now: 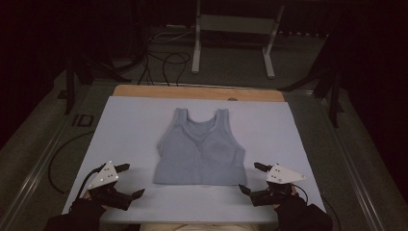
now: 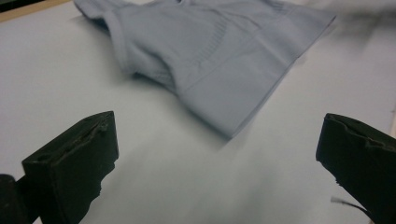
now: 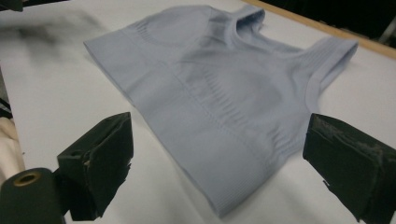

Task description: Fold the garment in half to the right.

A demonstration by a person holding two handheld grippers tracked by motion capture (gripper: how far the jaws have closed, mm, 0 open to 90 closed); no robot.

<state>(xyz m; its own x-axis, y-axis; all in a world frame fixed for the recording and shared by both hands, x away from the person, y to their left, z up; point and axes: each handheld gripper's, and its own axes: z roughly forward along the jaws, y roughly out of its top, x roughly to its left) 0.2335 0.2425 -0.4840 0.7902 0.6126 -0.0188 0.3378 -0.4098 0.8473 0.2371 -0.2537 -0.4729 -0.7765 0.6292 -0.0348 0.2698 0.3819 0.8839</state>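
Evidently at the start: the pale blue ribbed knit crop top (image 1: 200, 150) lay flat mid-bench (image 1: 130, 130). Left claw (image 1: 129, 180) and right claw (image 1: 250, 177) sat wide open and empty just off its hem corners. Best pinch both corners together, evenly.

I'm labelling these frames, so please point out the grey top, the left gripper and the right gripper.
grey top (image 1: 199, 154): high view, middle of its chest panel.
left gripper (image 1: 130, 179): high view, midway between its open jaw tips.
right gripper (image 1: 250, 178): high view, midway between its open jaw tips.
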